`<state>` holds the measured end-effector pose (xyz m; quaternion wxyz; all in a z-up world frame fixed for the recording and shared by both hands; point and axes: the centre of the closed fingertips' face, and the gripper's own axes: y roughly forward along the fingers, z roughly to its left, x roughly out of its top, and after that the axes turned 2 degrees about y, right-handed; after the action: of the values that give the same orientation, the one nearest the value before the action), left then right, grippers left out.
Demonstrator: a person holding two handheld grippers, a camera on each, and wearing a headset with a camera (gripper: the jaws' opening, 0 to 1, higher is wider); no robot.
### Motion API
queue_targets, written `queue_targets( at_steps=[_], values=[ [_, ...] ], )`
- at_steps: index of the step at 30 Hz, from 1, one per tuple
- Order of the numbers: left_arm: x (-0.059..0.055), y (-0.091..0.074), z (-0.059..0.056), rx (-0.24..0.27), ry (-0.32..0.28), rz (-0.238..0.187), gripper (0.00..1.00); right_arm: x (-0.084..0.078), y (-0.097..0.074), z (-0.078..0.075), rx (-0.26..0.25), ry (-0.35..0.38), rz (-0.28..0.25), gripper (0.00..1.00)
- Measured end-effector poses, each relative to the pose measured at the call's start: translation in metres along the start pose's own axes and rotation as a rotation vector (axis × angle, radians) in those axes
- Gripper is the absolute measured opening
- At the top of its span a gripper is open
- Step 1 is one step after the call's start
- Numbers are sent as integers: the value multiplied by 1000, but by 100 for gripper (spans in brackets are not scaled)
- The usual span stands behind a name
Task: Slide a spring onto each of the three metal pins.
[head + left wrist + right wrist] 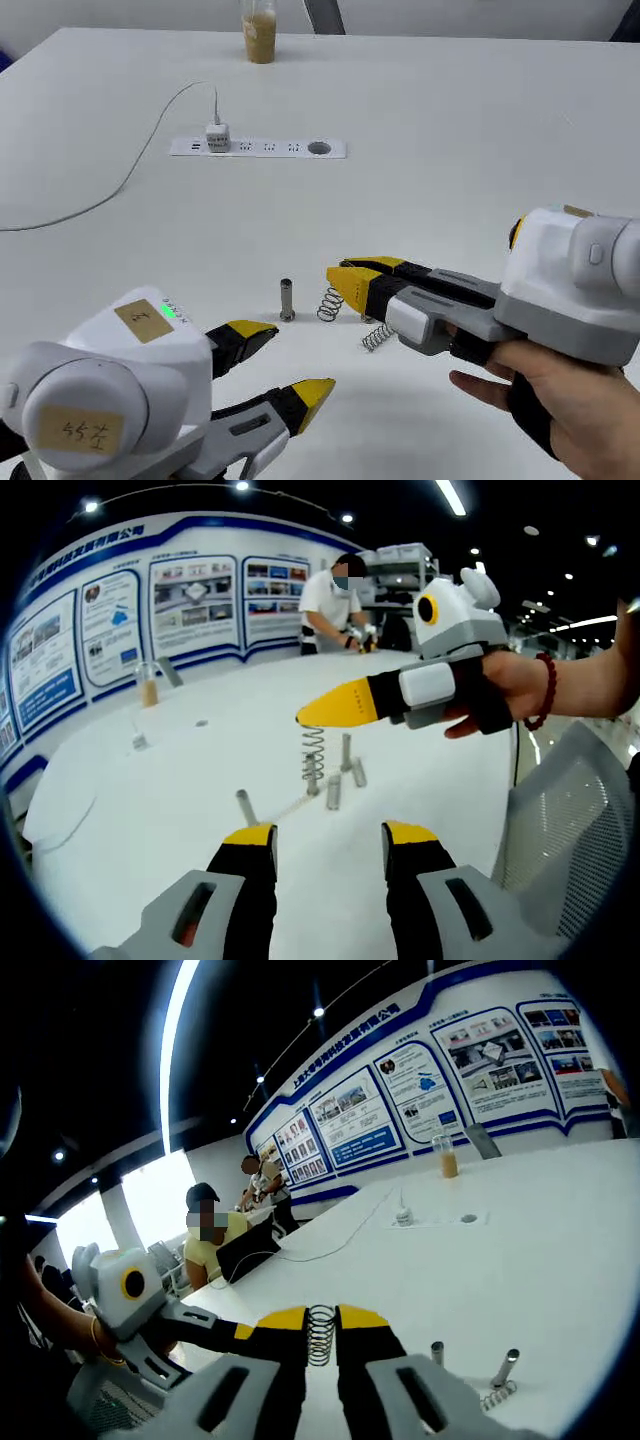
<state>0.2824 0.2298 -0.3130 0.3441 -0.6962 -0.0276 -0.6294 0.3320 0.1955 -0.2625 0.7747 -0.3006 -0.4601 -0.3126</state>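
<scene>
My right gripper [340, 277] is shut on a coiled spring [330, 304], which hangs upright below the yellow tips, just above the white table [450, 150]. In the right gripper view the spring [320, 1332] sits pinched between the jaws of that gripper [320, 1325]. One metal pin [287, 300] stands upright just left of the held spring. A second spring [377, 337] lies on the table under the right gripper. Two more pins [437, 1352] [507, 1365] stand to the right, the farther one with the loose spring [495, 1395] at its base. My left gripper [300, 358] is open near the front edge, with nothing between its fingers.
A white power strip [258, 148] with a plugged charger and a cable [110, 190] lies at mid table. A cup of brown drink [259, 30] stands at the far edge. People work at a far bench [335, 600].
</scene>
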Motion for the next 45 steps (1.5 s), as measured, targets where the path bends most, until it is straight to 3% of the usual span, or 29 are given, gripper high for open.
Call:
queue_targets(
  at_steps=[10,16,23,35,40,45],
  values=[
    [-13,1,0,3,-27,34,55,1,22,-9,-17,-101,10,11],
    [-11,2,1,7,-36,21,58,1,33,-14,-24,-150,25,11],
    [-12,2,3,18,-34,18,64,2,45,-24,-33,-141,21,11],
    [-14,4,2,11,-48,14,77,-5,63,-29,-54,-204,28,11],
    [-12,3,4,18,-40,-10,79,-9,69,-28,-53,-230,35,11],
    [-15,3,5,21,-43,-3,80,-12,73,-29,-52,-267,39,11]
  ],
)
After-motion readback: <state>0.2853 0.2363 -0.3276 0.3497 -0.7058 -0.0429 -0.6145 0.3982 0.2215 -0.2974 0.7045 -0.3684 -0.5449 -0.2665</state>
